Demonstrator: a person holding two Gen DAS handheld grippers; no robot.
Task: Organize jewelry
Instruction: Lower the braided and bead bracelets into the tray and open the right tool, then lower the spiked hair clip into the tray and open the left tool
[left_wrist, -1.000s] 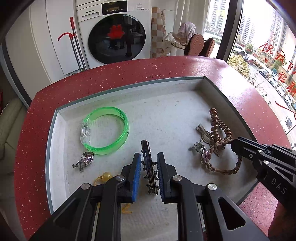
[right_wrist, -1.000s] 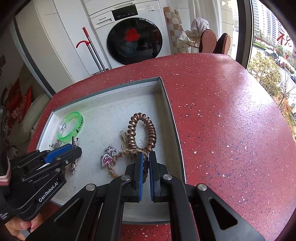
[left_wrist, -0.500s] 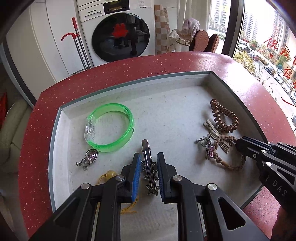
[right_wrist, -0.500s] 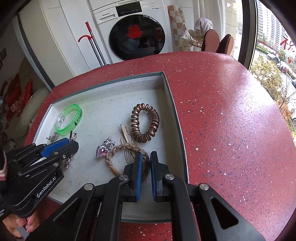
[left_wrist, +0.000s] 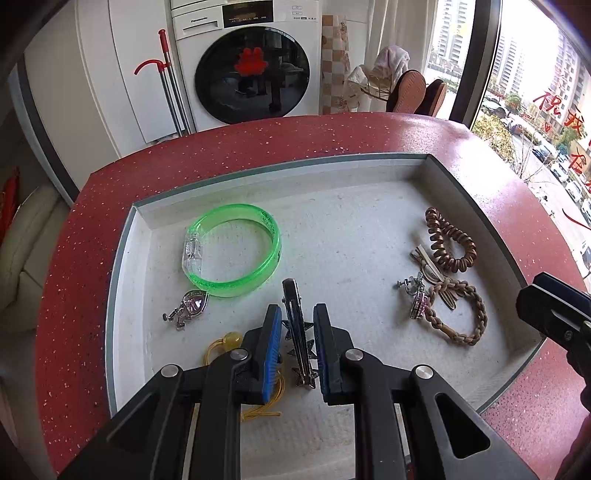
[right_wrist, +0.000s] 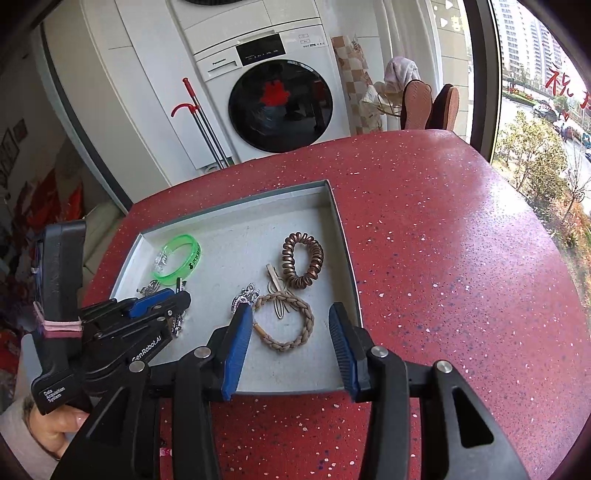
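My left gripper (left_wrist: 297, 314) is shut on a dark hair clip with metal stars (left_wrist: 299, 343), held just above the floor of the grey tray (left_wrist: 332, 162). The jaws of my right gripper (right_wrist: 291, 310) are opening and stand wide apart over the tray's near right corner, with nothing between them. Beyond them a braided tan band (right_wrist: 308, 321) lies flat in the tray, apart from the pads. Beside it are a pink crown charm (right_wrist: 245, 295), a beige hairpin (right_wrist: 275, 277) and a brown coil hair tie (right_wrist: 303, 260). A green bangle (left_wrist: 236, 251), a heart pendant (left_wrist: 190, 304) and a yellow bead elastic (left_wrist: 231, 339) lie at the left.
The tray sits on a red speckled table (right_wrist: 443, 258) with bare surface to its right. A washing machine (right_wrist: 280, 107) and a red-handled mop (right_wrist: 199, 122) stand behind the table. A window (right_wrist: 535, 129) is on the right. A person's hand (right_wrist: 55, 424) holds the left gripper.
My right gripper let go of the braided band, opened wide and drew back and up; the band now lies in the tray. My left gripper kept still with the clip.
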